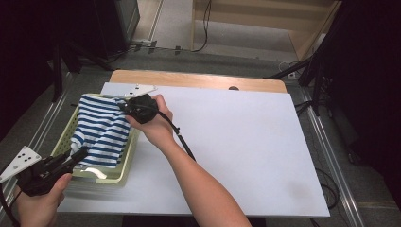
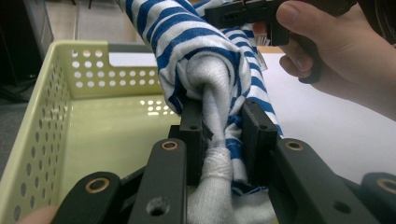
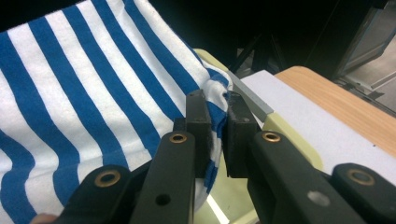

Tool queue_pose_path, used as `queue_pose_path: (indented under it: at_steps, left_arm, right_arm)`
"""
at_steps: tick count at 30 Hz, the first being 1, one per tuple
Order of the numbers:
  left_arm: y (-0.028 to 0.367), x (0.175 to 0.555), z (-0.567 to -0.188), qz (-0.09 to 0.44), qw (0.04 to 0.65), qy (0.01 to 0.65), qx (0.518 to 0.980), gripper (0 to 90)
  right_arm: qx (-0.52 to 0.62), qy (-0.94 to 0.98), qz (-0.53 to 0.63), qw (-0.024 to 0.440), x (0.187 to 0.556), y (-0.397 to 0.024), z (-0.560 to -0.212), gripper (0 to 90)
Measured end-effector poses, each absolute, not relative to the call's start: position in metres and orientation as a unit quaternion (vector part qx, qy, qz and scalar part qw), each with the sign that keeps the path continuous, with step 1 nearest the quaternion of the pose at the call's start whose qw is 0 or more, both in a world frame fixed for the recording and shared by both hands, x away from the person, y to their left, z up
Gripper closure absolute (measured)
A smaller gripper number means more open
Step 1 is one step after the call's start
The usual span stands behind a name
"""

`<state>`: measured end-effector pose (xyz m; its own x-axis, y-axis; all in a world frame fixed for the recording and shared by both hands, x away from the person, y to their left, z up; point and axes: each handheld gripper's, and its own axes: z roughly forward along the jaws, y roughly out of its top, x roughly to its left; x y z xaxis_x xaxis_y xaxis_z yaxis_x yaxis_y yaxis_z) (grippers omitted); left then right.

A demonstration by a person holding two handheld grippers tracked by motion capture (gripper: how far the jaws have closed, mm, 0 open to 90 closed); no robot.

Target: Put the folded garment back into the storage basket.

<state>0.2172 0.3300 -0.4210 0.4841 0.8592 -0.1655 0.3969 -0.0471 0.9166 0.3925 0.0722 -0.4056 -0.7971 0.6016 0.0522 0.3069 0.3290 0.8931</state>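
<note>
A blue-and-white striped cloth hangs stretched over a pale yellow perforated basket at the table's left side. My left gripper pinches the cloth's near end, a bunched roll of fabric squeezed between its jaws. At the far end my right gripper is shut on a fold of the cloth near the basket's far right corner. In the left gripper view the striped cloth rises above the basket's bare floor, with the right hand and its gripper beyond.
The basket rests on a white sheet covering a wooden table. A cable trails from the right gripper along the forearm. Metal rails run beside the table, and dark stands fill the far corners.
</note>
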Motion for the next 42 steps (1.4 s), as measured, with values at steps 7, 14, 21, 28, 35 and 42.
queue_pose_path:
  at_steps: [7, 14, 21, 28, 35, 42]
  left_arm:
    - [0.332, 0.227, -0.430, 0.214, 0.507, 0.466, 0.693, 73.5]
    - [0.334, 0.234, -0.434, 0.210, 0.497, 0.471, 0.698, 73.0]
    - [0.335, 0.249, -0.434, 0.217, 0.416, 0.525, 0.710, 50.1]
    - [0.338, 0.245, -0.433, 0.221, 0.413, 0.539, 0.701, 11.9]
    - [0.325, 0.246, -0.418, 0.215, 0.439, 0.508, 0.710, 9.7]
    - [0.312, 0.253, -0.409, 0.199, 0.449, 0.493, 0.718, 8.3]
  right_arm:
    - [0.293, 0.806, 0.495, 0.141, 0.401, 0.077, -0.422, 81.1]
    - [0.302, 0.805, 0.492, 0.132, 0.408, 0.081, -0.432, 81.0]
    - [0.318, 0.798, 0.498, 0.120, 0.419, 0.085, -0.447, 69.5]
    - [0.346, 0.790, 0.494, 0.111, 0.430, 0.072, -0.454, 21.1]
    - [0.307, 0.792, 0.516, 0.112, 0.411, 0.051, -0.438, 0.0]
    - [0.302, 0.783, 0.528, 0.128, 0.392, 0.027, -0.431, 0.0]
